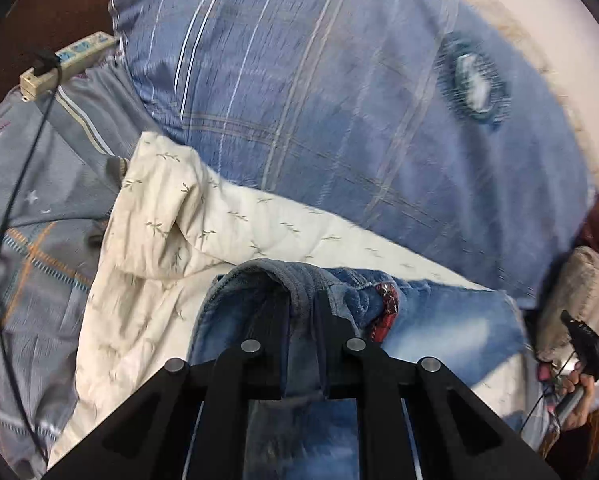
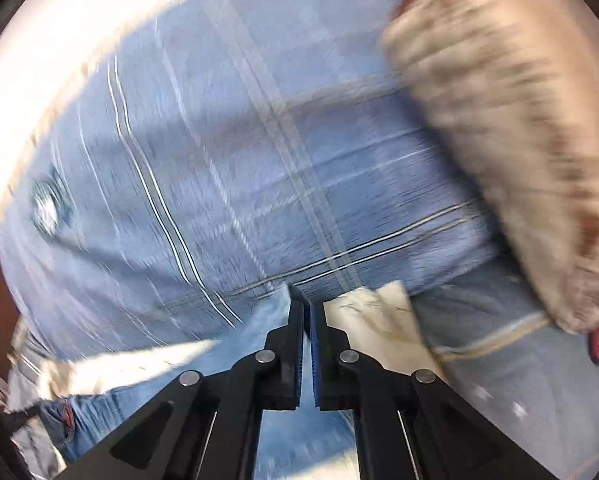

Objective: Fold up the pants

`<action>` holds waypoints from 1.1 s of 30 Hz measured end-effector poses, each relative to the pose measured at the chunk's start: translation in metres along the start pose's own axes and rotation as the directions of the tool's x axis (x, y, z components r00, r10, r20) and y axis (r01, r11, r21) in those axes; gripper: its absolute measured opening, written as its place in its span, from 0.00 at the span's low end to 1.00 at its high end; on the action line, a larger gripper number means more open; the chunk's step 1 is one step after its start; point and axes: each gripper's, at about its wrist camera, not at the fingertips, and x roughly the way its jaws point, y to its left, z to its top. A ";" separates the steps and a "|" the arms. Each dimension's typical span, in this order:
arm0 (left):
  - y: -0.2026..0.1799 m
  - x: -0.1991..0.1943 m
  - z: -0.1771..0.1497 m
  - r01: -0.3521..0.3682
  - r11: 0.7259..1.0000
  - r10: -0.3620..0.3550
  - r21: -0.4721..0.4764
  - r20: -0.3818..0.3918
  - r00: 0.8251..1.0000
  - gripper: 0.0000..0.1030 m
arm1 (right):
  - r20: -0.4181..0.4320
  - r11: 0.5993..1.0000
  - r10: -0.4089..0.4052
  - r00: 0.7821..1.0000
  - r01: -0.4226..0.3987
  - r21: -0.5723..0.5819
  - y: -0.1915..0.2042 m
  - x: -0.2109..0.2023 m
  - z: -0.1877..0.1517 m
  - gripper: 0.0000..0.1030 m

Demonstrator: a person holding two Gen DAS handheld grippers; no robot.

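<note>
Blue jeans (image 1: 439,320) lie crumpled on a cream quilt (image 1: 171,216) on the bed. My left gripper (image 1: 301,308) is shut on a thick fold of the jeans' waistband, which bulges up between the black fingers (image 1: 269,320). In the right wrist view the jeans (image 2: 255,328) run under my right gripper (image 2: 305,304). Its blue-padded jaws stand almost together. The view is blurred, so I cannot tell whether a thin edge of denim is pinched between them.
A blue plaid duvet (image 1: 339,100) covers the bed beyond the jeans. A power strip (image 1: 65,66) with a black cable (image 1: 15,184) lies at far left on grey bedding (image 1: 27,280). A beige fuzzy cushion (image 2: 499,140) sits at right. A hand (image 1: 577,384) shows at the right edge.
</note>
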 end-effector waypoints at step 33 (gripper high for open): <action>-0.017 -0.064 -0.054 -0.043 0.996 0.029 0.084 0.153 0.988 0.08 | -0.001 0.988 0.097 0.995 -0.096 0.124 0.016 0.071 -0.009 0.97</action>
